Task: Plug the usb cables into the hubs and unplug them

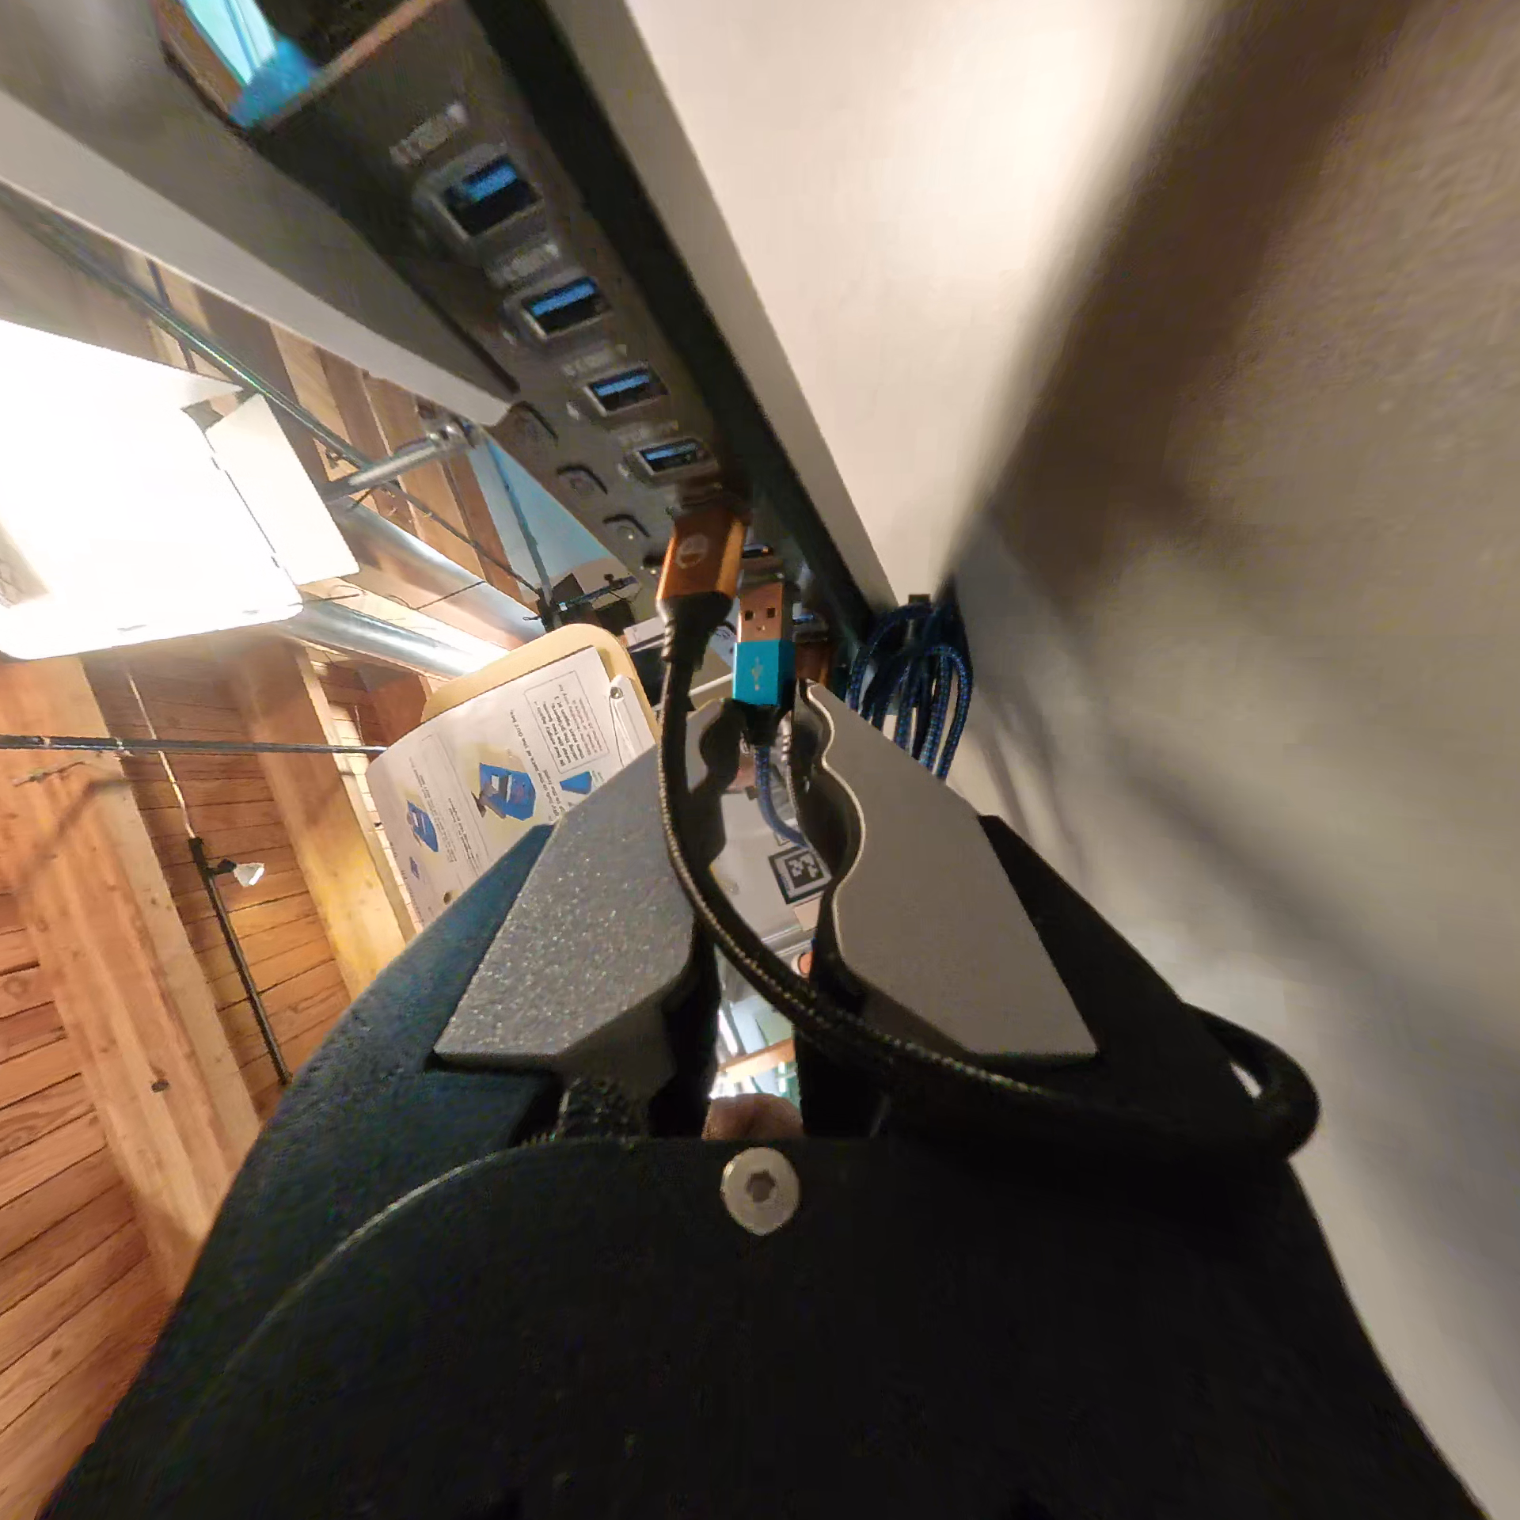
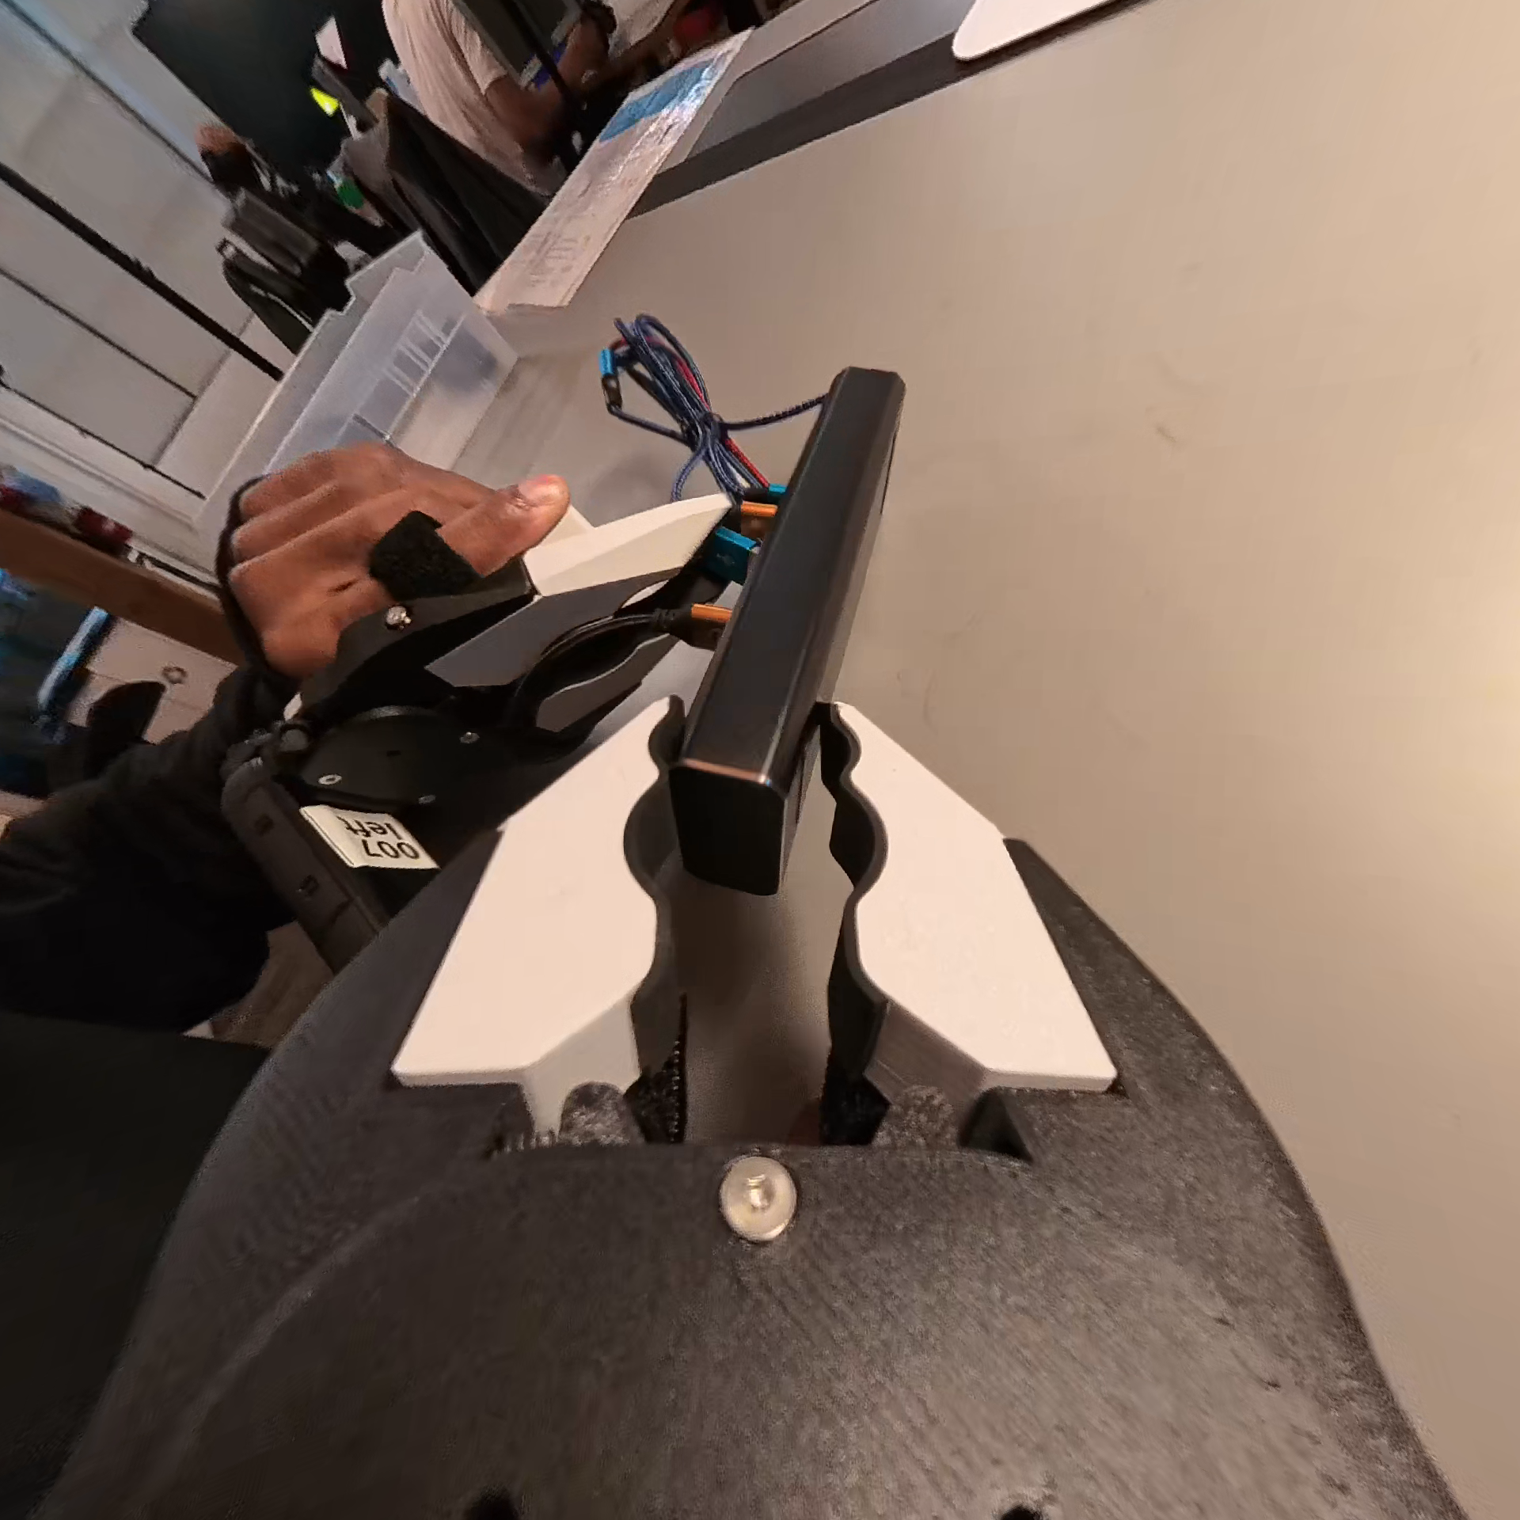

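Observation:
A long black USB hub (image 2: 790,592) stands on edge on the table, and my right gripper (image 2: 753,724) is shut on its near end. In the left wrist view the hub (image 1: 567,362) shows a row of empty blue ports. An orange plug (image 1: 699,559) on a black cable sits in one port. My left gripper (image 1: 753,715) is shut on the neck of a blue plug (image 1: 761,666), whose bare metal tip is just short of the hub. The right wrist view shows the left gripper (image 2: 724,535), the blue plug (image 2: 732,555) and two orange plugs (image 2: 711,613) at the hub's side.
A bundle of blue braided cables (image 2: 699,411) lies on the beige table (image 2: 1151,576) beyond the hub. A clear plastic bin (image 2: 386,362) and a printed sheet (image 2: 609,189) are at the table's far left. A person's hand (image 2: 345,543) holds the left gripper. People stand in the background.

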The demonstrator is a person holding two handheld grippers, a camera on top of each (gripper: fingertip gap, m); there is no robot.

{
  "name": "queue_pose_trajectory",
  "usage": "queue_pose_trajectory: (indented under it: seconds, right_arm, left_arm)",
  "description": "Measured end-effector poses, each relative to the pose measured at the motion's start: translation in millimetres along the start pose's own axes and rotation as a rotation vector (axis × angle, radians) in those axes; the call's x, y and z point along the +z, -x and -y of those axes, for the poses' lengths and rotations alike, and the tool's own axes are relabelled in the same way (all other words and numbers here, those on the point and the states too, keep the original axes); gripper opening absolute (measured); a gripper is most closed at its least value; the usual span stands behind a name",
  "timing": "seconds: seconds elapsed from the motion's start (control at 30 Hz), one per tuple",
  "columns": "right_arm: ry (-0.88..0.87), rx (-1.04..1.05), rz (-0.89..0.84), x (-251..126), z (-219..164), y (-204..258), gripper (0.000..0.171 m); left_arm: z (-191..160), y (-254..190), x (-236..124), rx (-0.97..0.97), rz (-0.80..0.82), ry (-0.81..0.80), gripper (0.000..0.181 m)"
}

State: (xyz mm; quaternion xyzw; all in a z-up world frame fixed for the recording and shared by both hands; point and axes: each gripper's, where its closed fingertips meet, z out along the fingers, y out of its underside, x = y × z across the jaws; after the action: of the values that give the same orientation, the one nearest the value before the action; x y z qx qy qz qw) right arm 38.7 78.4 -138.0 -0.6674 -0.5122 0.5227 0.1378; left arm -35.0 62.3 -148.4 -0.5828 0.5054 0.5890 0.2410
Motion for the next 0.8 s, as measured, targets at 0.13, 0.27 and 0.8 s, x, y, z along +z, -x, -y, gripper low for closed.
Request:
queue_pose_trajectory:
  seconds: [0.13, 0.27, 0.8]
  right_arm:
    - [0.03, 0.0, -0.003, 8, -19, -1, 0.031]
    - [0.014, 0.01, 0.018, 12, -24, 3, 0.032]
    - [-0.036, -0.124, -0.038, 14, -10, -11, 0.031]
  left_arm:
    - [3, -2, 1, 0.077, 0.009, -0.012, 0.013]
    - [1, -2, 1, 0.102, 0.023, -0.046, 0.013]
    - [-2, -14, 9, -0.084, -0.059, -0.035, 0.016]
